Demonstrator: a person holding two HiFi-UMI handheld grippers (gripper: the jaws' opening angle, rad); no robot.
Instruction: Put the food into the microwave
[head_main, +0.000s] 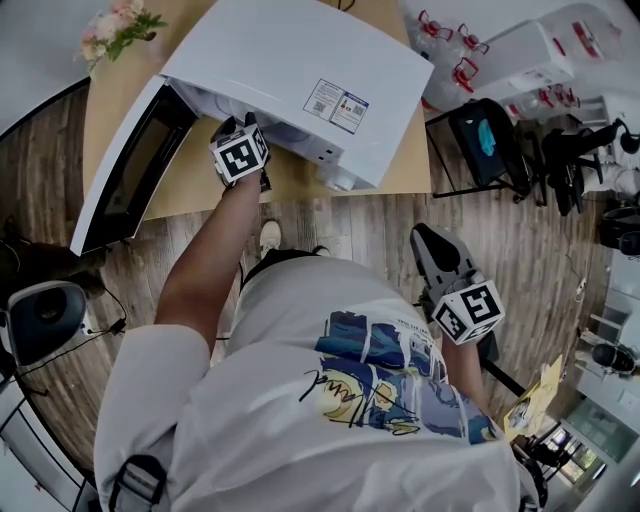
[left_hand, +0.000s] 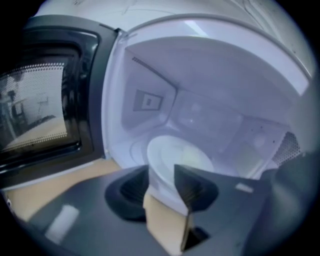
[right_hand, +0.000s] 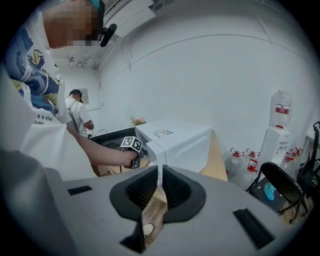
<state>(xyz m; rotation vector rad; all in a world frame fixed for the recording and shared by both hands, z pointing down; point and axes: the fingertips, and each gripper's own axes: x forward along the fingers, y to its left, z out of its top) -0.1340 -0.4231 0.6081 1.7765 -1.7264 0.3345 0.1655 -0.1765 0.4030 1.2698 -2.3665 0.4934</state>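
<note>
The white microwave (head_main: 300, 70) stands on a wooden table (head_main: 405, 165) with its black-framed door (head_main: 130, 175) swung open to the left. My left gripper (head_main: 245, 125) reaches into the opening. In the left gripper view a white bowl (left_hand: 175, 152) sits on the turntable inside the cavity, and the left gripper (left_hand: 162, 175) is open, its jaws standing apart just in front of the bowl without pressing on it. My right gripper (head_main: 432, 248) hangs low at my right side, away from the table. It (right_hand: 160, 175) is shut with nothing held.
A vase of flowers (head_main: 115, 30) stands at the table's far left corner. Large water bottles (head_main: 450, 50) and a black chair (head_main: 490, 140) are to the right of the table. Another person (right_hand: 77, 112) stands in the background.
</note>
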